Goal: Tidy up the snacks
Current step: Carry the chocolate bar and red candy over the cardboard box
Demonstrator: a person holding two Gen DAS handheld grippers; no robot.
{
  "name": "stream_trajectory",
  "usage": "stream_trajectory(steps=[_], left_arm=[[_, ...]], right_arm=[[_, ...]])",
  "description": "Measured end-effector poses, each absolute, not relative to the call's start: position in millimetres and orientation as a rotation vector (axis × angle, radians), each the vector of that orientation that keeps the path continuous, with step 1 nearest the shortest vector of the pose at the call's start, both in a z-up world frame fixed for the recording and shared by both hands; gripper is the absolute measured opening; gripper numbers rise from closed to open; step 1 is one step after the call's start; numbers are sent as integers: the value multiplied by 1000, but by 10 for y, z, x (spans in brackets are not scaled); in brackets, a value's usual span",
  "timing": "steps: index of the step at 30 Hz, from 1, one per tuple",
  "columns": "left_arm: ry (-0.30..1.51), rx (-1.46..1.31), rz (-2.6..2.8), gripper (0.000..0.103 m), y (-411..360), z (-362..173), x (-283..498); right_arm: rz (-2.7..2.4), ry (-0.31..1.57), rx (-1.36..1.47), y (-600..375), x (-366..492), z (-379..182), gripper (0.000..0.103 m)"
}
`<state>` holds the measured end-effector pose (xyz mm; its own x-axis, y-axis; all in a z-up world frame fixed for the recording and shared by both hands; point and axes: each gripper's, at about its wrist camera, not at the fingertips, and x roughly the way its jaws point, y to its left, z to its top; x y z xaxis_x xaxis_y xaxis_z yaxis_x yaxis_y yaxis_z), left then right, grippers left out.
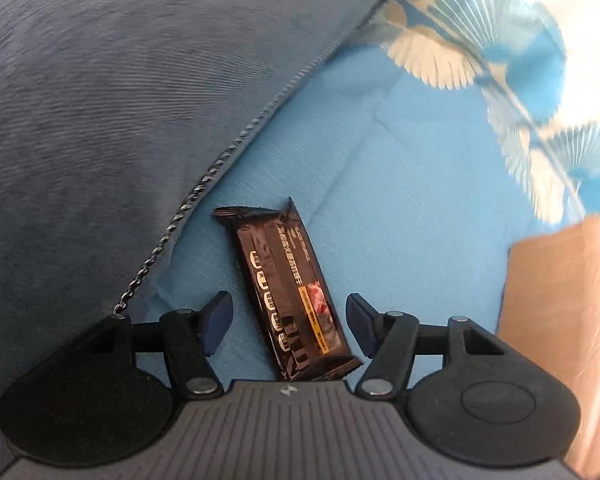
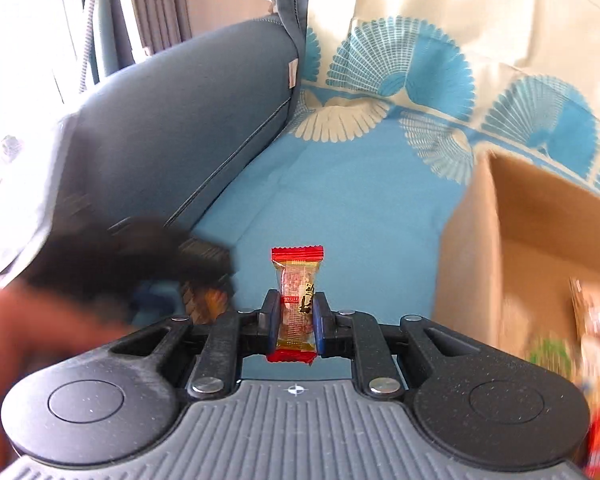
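Note:
A black snack bar (image 1: 288, 284) lies flat on the blue cloth (image 1: 400, 184), pointing away from me. My left gripper (image 1: 288, 320) stands open over its near end, one finger on each side, and neither pad touches the wrapper. My right gripper (image 2: 297, 308) is shut on a small clear candy with red ends (image 2: 297, 300) and holds it upright above the cloth. In the right wrist view the left gripper (image 2: 148, 256) shows as a dark blur at the left, with a hand (image 2: 32, 332) behind it.
An open cardboard box (image 2: 540, 216) stands on the right with several colourful snack packets (image 2: 592, 328) inside; its wall (image 1: 560, 300) also shows in the left wrist view. A grey-blue sofa cushion (image 1: 120, 100) rises on the left. A cream cloth with blue fans (image 2: 420, 68) lies behind.

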<state>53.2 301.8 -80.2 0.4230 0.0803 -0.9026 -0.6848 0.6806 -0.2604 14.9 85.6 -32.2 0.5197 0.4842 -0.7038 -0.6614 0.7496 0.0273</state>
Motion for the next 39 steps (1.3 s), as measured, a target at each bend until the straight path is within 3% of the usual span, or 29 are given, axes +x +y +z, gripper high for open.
stream_trajectory(steps=[4, 6, 7, 8, 12, 22, 32, 39], left_arm=[[1056, -552, 519, 66, 2884, -809, 585], [1061, -477, 506, 60, 2764, -810, 614], [1058, -455, 494, 48, 2734, -802, 612], [1053, -439, 486, 44, 2706, -787, 601], [1046, -479, 454, 38, 2695, -765, 466], [1072, -594, 347, 38, 2733, -798, 276], [1081, -473, 368, 59, 2605, -854, 397], [1107, -269, 392, 60, 2377, -932, 593]], right_arm=[[710, 767, -272, 713, -141, -543, 17], [720, 791, -294, 684, -201, -658, 17], [711, 801, -318, 692, -202, -705, 17], [719, 814, -330, 692, -197, -739, 17], [739, 863, -313, 645, -152, -847, 17], [726, 949, -316, 797, -31, -1142, 18], [718, 952, -338, 820, -44, -1178, 22], [715, 929, -378, 865, -102, -1193, 25]])
